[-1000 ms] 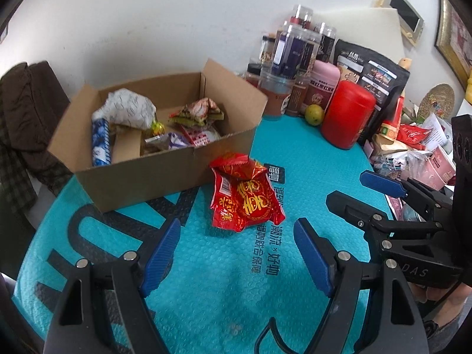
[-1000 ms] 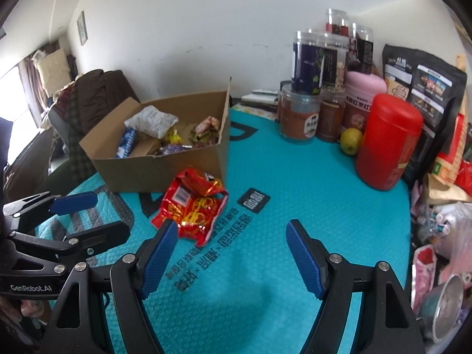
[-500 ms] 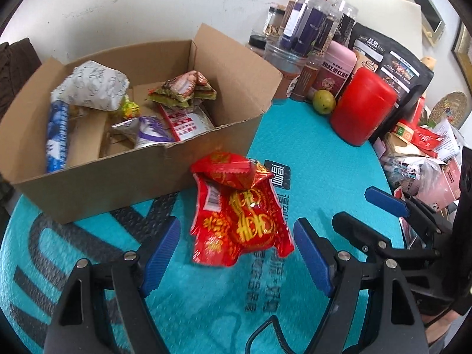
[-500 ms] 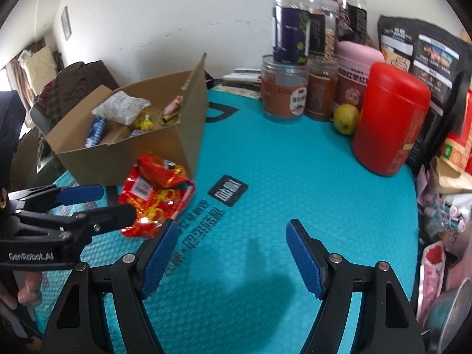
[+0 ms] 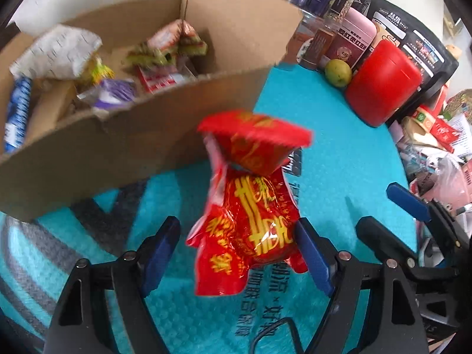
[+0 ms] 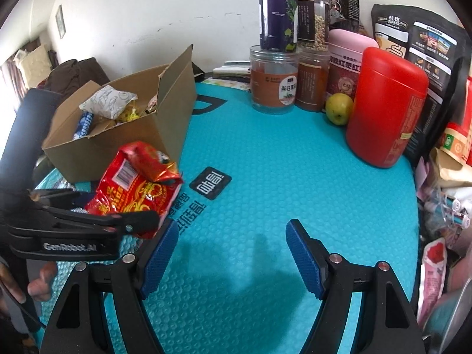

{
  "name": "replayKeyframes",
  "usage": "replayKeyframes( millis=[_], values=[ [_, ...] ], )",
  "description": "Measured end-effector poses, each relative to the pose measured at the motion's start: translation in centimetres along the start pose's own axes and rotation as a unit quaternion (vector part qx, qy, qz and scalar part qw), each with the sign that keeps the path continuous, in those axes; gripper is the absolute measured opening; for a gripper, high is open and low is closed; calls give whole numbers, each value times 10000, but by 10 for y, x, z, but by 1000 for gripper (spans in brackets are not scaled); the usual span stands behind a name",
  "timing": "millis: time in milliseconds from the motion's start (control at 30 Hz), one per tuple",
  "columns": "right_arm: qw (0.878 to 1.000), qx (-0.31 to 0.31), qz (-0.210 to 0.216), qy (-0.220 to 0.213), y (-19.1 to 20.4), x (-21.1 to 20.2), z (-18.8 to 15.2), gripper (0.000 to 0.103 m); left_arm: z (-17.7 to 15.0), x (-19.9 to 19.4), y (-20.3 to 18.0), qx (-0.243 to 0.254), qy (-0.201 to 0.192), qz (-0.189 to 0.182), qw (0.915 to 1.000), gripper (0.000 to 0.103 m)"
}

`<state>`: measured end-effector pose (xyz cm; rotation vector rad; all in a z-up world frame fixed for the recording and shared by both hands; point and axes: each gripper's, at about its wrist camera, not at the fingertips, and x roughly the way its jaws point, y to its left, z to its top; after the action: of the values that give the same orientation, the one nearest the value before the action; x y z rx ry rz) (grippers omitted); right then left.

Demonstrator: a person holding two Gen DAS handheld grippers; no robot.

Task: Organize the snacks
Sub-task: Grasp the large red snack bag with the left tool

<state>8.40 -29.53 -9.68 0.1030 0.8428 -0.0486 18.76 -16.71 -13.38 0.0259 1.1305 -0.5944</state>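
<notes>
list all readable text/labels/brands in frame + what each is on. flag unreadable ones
"GenRobot.AI": on the left gripper body, right wrist view.
"QUAKER": on the black pouch by the wall.
Large gold Chinese characters on the red snack bag: too crumpled to quote.
Chinese print on the teal mat, upside down: not quoted.
Chinese labels on the jars: too small.
Packets in the cardboard box: blurred.

Snack packet point(image 5: 250, 221) lay on the mat point(image 6: 265, 162), just in front of the cardboard box point(image 5: 118, 147). Box held several wrapped snacks. Right of the box, along the wall: stacked jars point(image 6: 277, 59), an apple point(image 6: 338, 108), a canister point(image 6: 386, 106) beside it. Bags point(image 6: 424, 47) stood behind the canister.
</notes>
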Motion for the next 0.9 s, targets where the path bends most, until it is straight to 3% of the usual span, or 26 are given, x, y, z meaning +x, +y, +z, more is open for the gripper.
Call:
replayKeyframes(
  millis=[200, 233, 300, 400, 567, 900],
  values=[
    [10000, 54, 14, 66, -1, 3, 1, 76, 1, 1, 2, 4, -295, -43, 9996, 79],
    [10000, 63, 10, 72, -1, 3, 1, 76, 1, 0, 4, 7, -317, -96, 9995, 75],
    [10000, 60, 2, 68, 0, 3, 2, 76, -1, -4, 7, -49, -273, -423, 9987, 51],
    [10000, 14, 19, 43, 3, 3, 6, 76, -5, -8, 3, 92, -310, -429, 9986, 40],
    [9999, -111, 122, -1, 12, 5, 14, 76, -17, -19, 12, 119, -321, -400, 9986, 40],
    [9950, -543, 790, 268, 60, 25, 15, 76, -55, -57, 56, -139, -316, -119, 9993, 40]
  ],
)
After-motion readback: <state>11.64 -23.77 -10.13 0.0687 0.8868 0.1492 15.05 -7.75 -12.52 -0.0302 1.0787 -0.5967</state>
